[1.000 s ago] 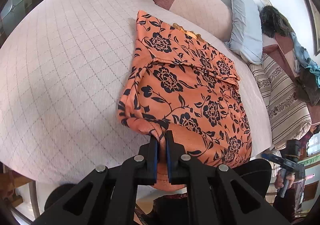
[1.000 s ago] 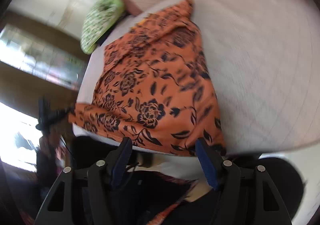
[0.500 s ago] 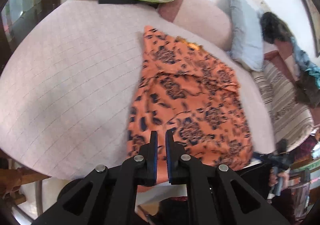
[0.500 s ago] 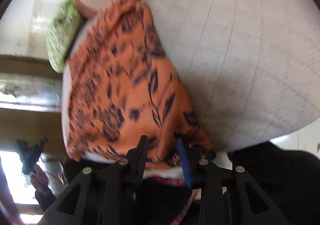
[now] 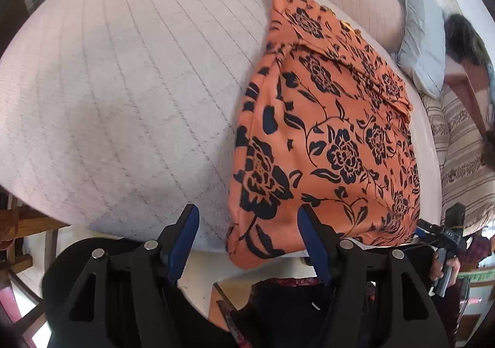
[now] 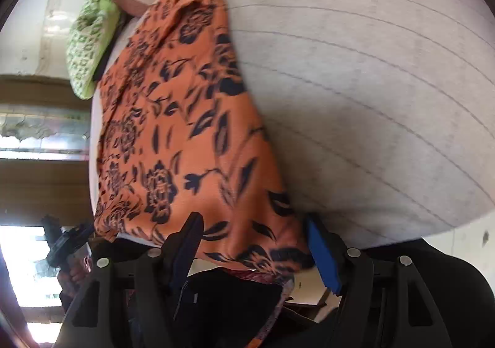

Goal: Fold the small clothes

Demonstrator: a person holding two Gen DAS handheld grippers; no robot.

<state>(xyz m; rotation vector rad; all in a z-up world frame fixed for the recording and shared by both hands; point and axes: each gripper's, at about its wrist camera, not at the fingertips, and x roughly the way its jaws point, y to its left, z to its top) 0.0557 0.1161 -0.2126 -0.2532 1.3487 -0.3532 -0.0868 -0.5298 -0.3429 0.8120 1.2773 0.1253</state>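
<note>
The left gripper (image 5: 247, 236), clamped on the near hem of the garment (image 5: 328, 143) a second ago and closed half a second ago, now has its jaws wide apart and holds nothing; the near left corner of the cloth lies between them, hanging just over the bed (image 5: 123, 85) edge. The garment lies flat on the bed, a fold across its upper part. The right gripper (image 6: 253, 242), half closed half a second ago, is likewise spread apart, straddling the near right corner without gripping it. Judgement: the hem is released and straightened; a fresh grasp of both corners appears due for the next fold
</note>
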